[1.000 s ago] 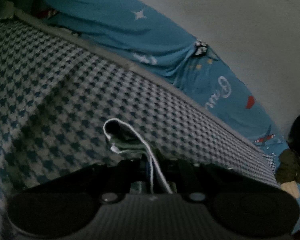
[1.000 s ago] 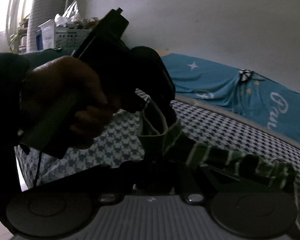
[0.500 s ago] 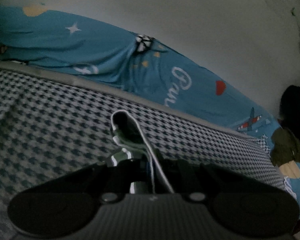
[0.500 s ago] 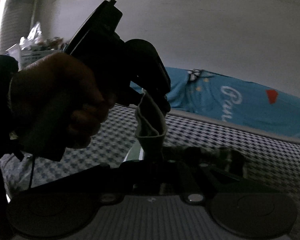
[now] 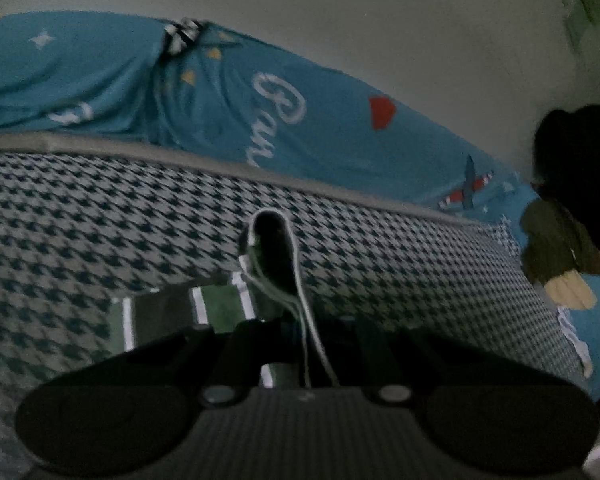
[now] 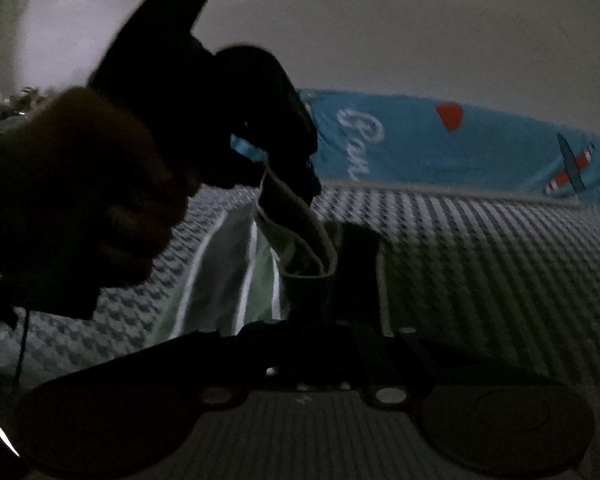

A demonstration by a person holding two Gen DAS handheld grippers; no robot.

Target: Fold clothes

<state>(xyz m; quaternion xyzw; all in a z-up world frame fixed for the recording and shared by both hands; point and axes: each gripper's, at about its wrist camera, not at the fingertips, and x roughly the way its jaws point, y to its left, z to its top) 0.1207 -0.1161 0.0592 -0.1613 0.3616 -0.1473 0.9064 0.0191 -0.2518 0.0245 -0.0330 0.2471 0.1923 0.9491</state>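
Green-and-white striped garment (image 5: pixel 220 308) hangs low in the middle of both views, over the houndstooth bedcover (image 5: pixel 100 220). Left gripper (image 5: pixel 300 328) is clamped tight on its white-edged hem; right gripper (image 6: pixel 319 320) likewise pinches the cloth.

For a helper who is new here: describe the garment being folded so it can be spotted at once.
Find the houndstooth-checked bed cover below the blue printed sheet. Over it, both grippers pinch the green garment; its white stripes set it apart from the checks.

left gripper (image 5: pixel 296 320), right gripper (image 6: pixel 319 312), jaws clamped, tilted down
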